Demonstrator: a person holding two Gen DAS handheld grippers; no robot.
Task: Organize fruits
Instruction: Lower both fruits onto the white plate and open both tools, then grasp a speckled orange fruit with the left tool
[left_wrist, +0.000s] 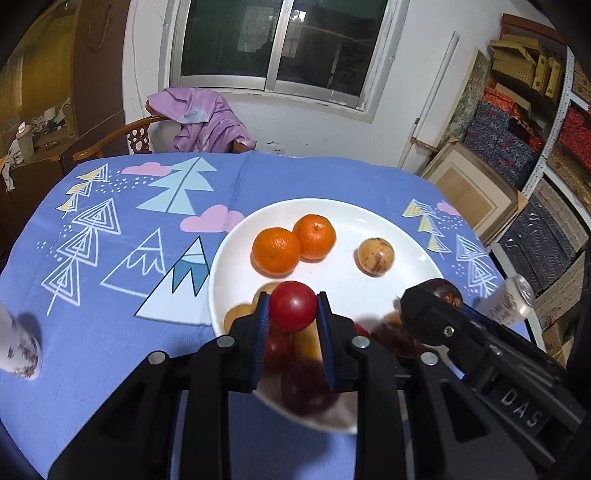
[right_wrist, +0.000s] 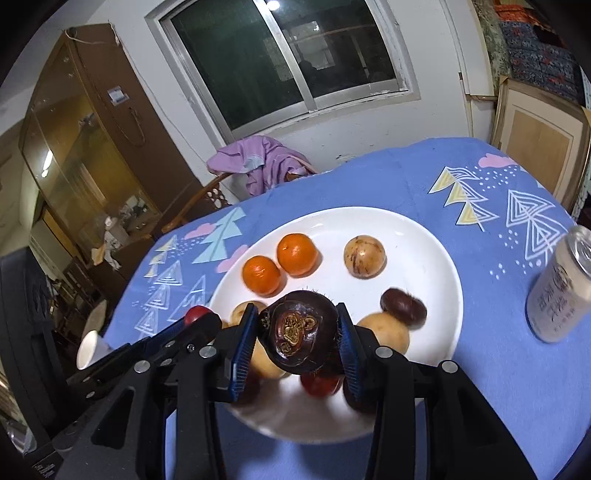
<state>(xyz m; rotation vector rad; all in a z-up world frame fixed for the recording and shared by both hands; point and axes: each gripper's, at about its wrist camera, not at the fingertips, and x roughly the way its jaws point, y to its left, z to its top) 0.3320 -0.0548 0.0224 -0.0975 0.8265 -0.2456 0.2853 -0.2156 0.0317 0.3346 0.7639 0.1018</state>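
My left gripper (left_wrist: 293, 306) is shut on a small red tomato (left_wrist: 293, 305), held above the near side of a white plate (left_wrist: 406, 236). My right gripper (right_wrist: 298, 332) is shut on a dark brown water chestnut (right_wrist: 298, 330) over the same plate (right_wrist: 436, 258). On the plate lie two oranges (left_wrist: 291, 243) (right_wrist: 280, 264), a tan spotted fruit (left_wrist: 375, 256) (right_wrist: 365, 256), another dark chestnut (right_wrist: 403, 307), pale yellow fruits (right_wrist: 386, 330) and blurred red ones beneath the fingers. The right gripper with its chestnut (left_wrist: 445, 291) shows at the right of the left wrist view.
The table wears a blue cloth printed with trees (left_wrist: 110, 258). A drinks can (right_wrist: 559, 288) (left_wrist: 511, 299) stands right of the plate. A white paper cup (left_wrist: 20, 350) (right_wrist: 88, 349) lies at the left. A chair with purple cloth (left_wrist: 207, 122) stands behind the table; shelves of boxes (left_wrist: 535, 147) fill the right.
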